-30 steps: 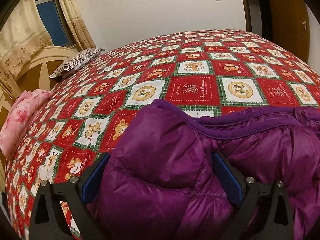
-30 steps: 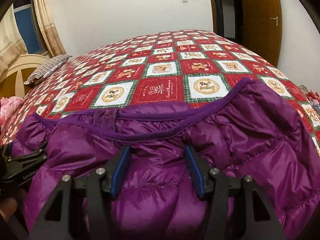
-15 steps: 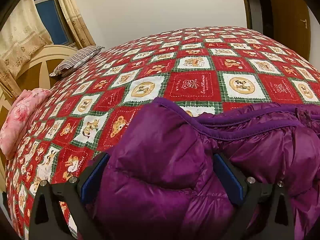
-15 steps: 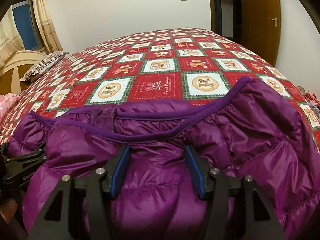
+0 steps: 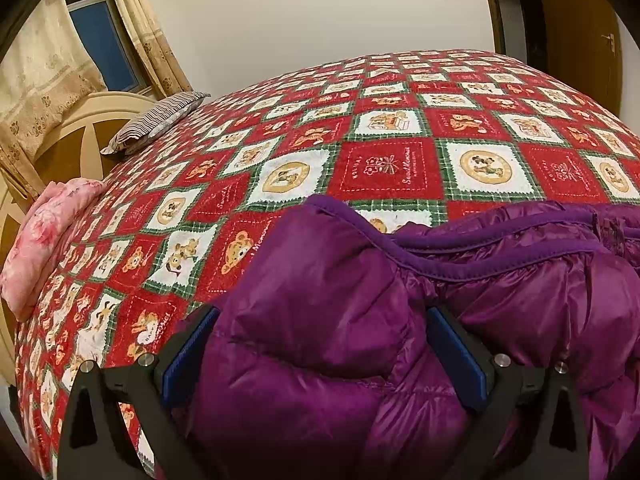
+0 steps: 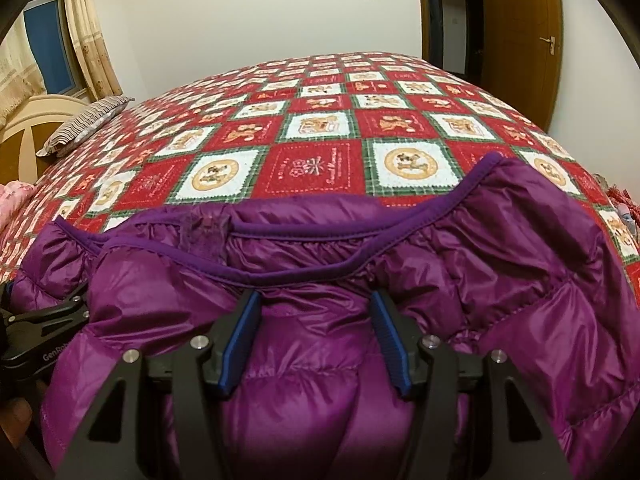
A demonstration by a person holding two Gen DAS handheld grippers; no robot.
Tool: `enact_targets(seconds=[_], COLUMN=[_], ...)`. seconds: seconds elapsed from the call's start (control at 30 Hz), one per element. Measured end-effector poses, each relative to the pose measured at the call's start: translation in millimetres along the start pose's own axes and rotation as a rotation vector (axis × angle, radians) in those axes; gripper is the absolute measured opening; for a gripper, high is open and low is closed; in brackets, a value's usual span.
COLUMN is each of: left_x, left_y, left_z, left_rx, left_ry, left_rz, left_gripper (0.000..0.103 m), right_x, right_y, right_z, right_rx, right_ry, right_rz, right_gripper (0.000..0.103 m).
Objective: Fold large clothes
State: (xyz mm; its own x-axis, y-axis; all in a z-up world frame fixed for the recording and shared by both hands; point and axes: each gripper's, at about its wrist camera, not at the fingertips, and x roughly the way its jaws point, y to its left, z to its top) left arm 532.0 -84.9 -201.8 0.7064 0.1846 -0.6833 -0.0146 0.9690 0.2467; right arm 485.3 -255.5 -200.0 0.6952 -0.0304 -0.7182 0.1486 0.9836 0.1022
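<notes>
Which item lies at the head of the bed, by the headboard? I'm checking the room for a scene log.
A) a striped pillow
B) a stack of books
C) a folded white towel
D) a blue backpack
A: a striped pillow rests on the bed next to the pale headboard.

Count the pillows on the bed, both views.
2. A striped pillow lies at the far left by the headboard; a pink floral pillow sits nearer, at the left edge. The purple jacket may hide more.

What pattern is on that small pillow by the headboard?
The pillow has thin dark and pale stripes, clearest in the left wrist view.
</notes>
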Motion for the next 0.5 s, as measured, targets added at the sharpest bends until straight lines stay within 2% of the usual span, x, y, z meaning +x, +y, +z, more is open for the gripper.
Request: enact_targets(seconds=[0.5], left_x=[0.4], left_y=[0.8], left_z=[-1.0], left_rx=[0.002], left_ry=[-0.001], left_rz=[0.002], left_gripper=[0.102], right_x=[3.3], right_y=[1.3], right_z=[-0.6], right_rx=[-0.015], right_ry=[0.008], right_rz=[-0.016], right_gripper=[0.062])
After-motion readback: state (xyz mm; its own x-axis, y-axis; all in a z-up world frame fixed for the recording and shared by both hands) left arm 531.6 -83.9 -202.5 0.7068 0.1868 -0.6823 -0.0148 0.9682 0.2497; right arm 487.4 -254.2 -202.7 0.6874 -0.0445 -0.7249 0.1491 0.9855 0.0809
